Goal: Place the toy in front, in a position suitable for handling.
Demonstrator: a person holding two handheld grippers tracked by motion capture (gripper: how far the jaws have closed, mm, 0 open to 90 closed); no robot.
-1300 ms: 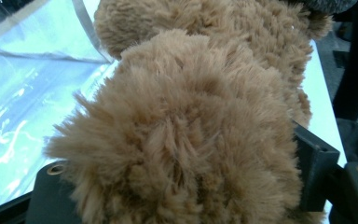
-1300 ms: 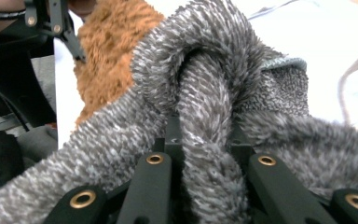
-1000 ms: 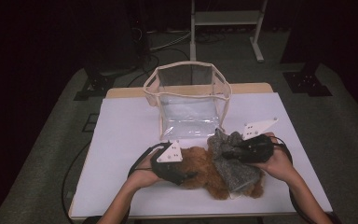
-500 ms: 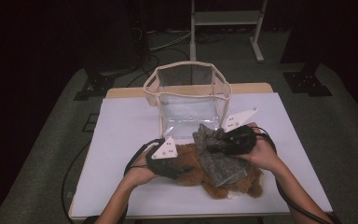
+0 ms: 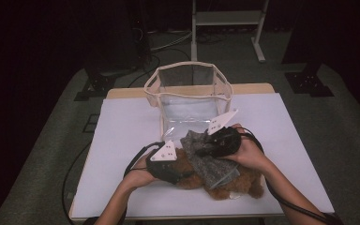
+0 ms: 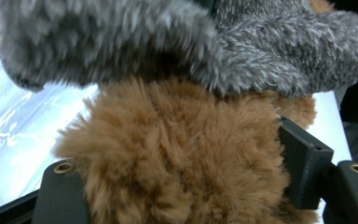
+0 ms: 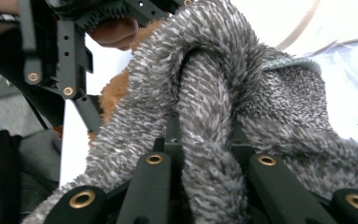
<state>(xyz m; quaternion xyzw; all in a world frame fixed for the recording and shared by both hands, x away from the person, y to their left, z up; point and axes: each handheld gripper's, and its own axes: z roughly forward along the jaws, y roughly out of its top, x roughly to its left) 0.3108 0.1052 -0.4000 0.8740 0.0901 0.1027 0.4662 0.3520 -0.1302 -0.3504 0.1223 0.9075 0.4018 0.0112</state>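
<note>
A brown plush toy (image 5: 225, 180) lies on the white tabletop (image 5: 122, 136) toward the six o'clock edge, with a grey fuzzy cloth (image 5: 208, 159) draped over its middle. The left gripper (image 5: 180, 171) sits at the toy's nine o'clock side; in the left gripper view its fingers (image 6: 303, 163) flank a thick tuft of the brown fur, which fills the gap between them. They appear to press on it, though the fur hides the contact faces; these fingers have just been opening a little with the fur between them. The right gripper (image 5: 201, 151) comes in from three o'clock above the toy, its fingers clenched on a bunched fold of the grey cloth, which the right gripper view shows pinched and rising in a thick ridge (image 7: 205, 112) from between them. A clear-walled soft bin (image 5: 187, 89) with a cream rim stands at twelve o'clock from the toy, just beyond the cloth.
</note>
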